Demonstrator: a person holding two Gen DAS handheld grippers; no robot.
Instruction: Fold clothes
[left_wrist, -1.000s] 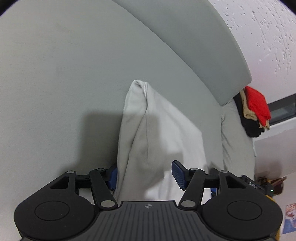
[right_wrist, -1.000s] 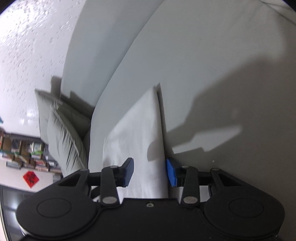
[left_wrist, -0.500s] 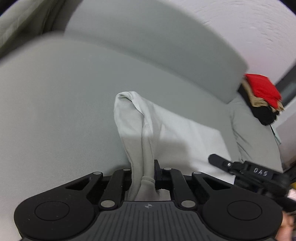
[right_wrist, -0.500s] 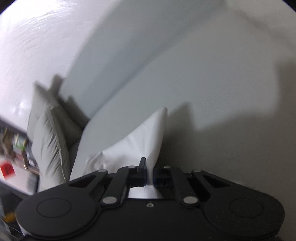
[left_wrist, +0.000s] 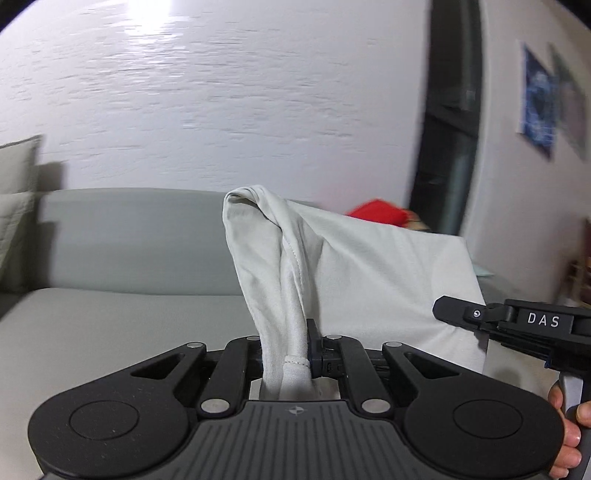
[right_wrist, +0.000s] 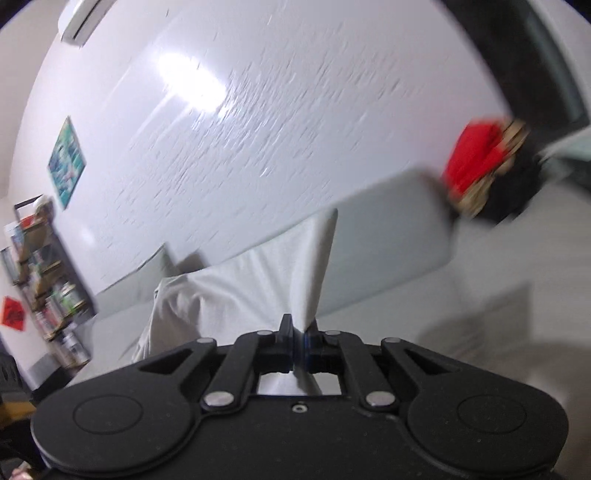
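A white folded garment (left_wrist: 362, 273) hangs in the air above the grey sofa seat (left_wrist: 110, 332), stretched between both grippers. My left gripper (left_wrist: 291, 350) is shut on its bunched left edge, where a hem seam shows. In the right wrist view the same garment (right_wrist: 258, 280) rises from my right gripper (right_wrist: 299, 343), shut on a thin corner of cloth. The right gripper (left_wrist: 517, 325) also shows at the right of the left wrist view, held by a hand (left_wrist: 569, 432).
The grey sofa backrest (left_wrist: 129, 240) runs behind the garment, with pale cushions (left_wrist: 14, 206) at the far left. A pile of clothes, red on top (right_wrist: 480, 158), sits on the sofa's right end. Shelves (right_wrist: 40, 266) stand by the wall on the left.
Both grippers went from open over the flat garment to shut on its edges. They have since lifted it off the seat, and the cameras now look toward the wall.
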